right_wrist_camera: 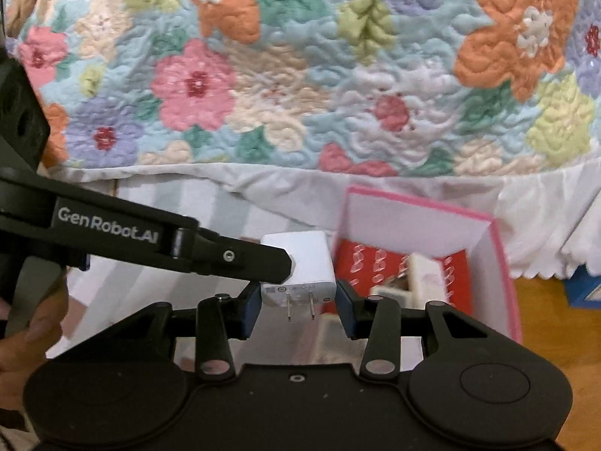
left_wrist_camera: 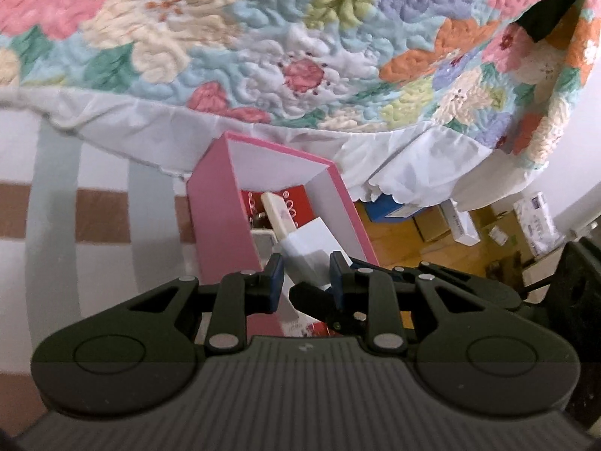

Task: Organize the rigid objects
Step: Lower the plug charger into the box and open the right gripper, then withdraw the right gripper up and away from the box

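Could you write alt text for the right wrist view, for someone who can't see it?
A white plug-in charger, prongs toward the camera, sits gripped between the pads of the right gripper, while the left gripper reaches in from the left and touches it. Behind lie an open pink box and a floral quilt.

White charger (right_wrist_camera: pixel 296 263), prongs toward the camera, between the right tool's (right_wrist_camera: pixel 299 306) blue pads, beside pink box (right_wrist_camera: pixel 503 263).
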A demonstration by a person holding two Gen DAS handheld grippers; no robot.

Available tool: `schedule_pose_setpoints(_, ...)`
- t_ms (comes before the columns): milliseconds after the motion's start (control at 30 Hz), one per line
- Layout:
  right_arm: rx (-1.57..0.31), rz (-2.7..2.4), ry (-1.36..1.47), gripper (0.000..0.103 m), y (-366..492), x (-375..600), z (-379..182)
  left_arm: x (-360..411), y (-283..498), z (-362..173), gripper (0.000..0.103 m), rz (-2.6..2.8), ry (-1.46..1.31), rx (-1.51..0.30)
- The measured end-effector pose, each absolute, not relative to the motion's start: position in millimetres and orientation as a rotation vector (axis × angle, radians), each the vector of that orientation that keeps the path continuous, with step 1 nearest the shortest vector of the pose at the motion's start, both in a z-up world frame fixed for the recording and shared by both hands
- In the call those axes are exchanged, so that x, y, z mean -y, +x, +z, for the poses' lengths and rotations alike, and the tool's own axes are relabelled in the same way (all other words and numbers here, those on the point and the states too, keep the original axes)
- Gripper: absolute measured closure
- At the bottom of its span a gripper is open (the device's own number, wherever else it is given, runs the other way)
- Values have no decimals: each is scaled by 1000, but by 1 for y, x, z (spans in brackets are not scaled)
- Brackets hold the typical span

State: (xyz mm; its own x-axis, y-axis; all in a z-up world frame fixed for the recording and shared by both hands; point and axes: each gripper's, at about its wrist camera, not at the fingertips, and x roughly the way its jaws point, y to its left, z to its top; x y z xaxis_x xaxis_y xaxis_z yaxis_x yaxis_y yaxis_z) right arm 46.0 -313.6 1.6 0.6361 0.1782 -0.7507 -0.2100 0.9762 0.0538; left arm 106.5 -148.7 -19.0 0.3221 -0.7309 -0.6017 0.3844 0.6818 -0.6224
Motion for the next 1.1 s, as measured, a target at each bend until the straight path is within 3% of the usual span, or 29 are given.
schedule_pose_setpoints(467, -898, 235, 161, 55, 95, 381, -74, 227, 163, -73, 78, -683, -227, -1115)
schedule_pose_setpoints(600, -889, 248, 270, 49, 95, 395, -83, 232, 160, -75, 79, -688, -174, -1106)
schedule_pose_setpoints(1100, -862, 125, 206, 48, 67, 411, -40, 193, 125, -26, 74, -638, -116, -1036)
